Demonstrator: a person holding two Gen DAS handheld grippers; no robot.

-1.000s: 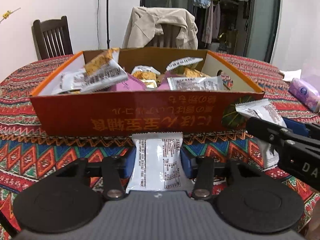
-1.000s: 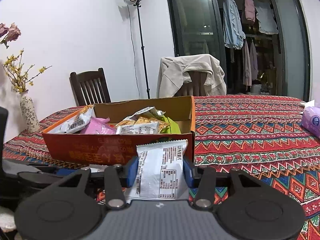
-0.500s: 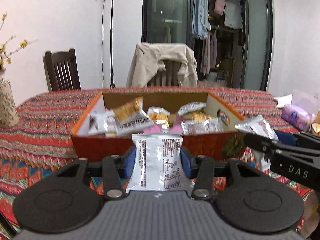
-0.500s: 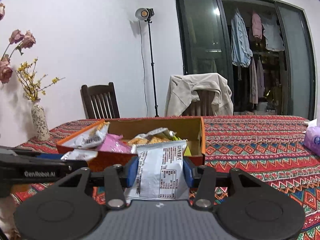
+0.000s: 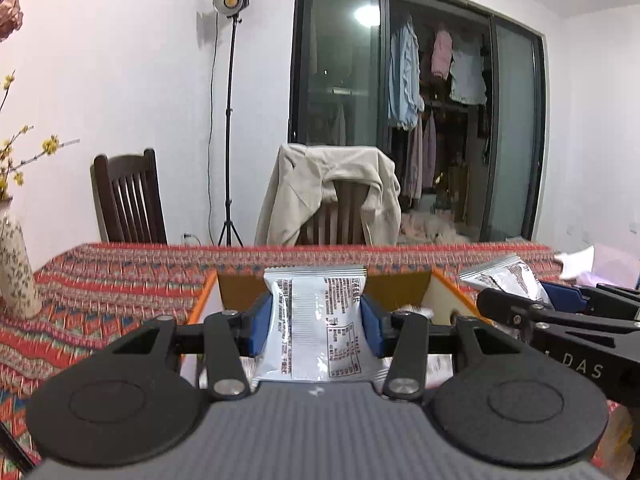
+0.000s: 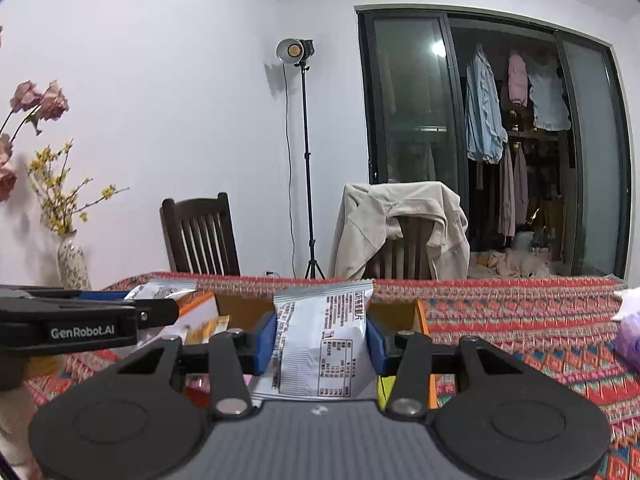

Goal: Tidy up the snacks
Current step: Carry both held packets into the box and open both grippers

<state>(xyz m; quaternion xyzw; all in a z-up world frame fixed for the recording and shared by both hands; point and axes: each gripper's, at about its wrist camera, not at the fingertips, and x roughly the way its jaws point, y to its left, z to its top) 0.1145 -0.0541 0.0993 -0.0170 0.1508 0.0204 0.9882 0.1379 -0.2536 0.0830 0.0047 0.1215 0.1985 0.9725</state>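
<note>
- My left gripper [image 5: 316,330] is clamped on a silver snack packet [image 5: 318,320], its blue pads pressing in from both sides.
- My right gripper [image 6: 321,344] pinches a second silver packet [image 6: 326,344] the same way; neither is released yet.
- Both packets hang above the near edge of the orange cardboard box [image 5: 448,292], which sits on the patterned tablecloth [image 6: 520,320].
- The two grippers are side by side; I see the right one at the edge of the left view, its packet poking up.
- The box already holds some snacks, though my grippers hide most of the inside.
- What I judge is left: carry both packets over the wall and drop them in.
- I cannot tell whether any loose snacks remain on the table.
</note>
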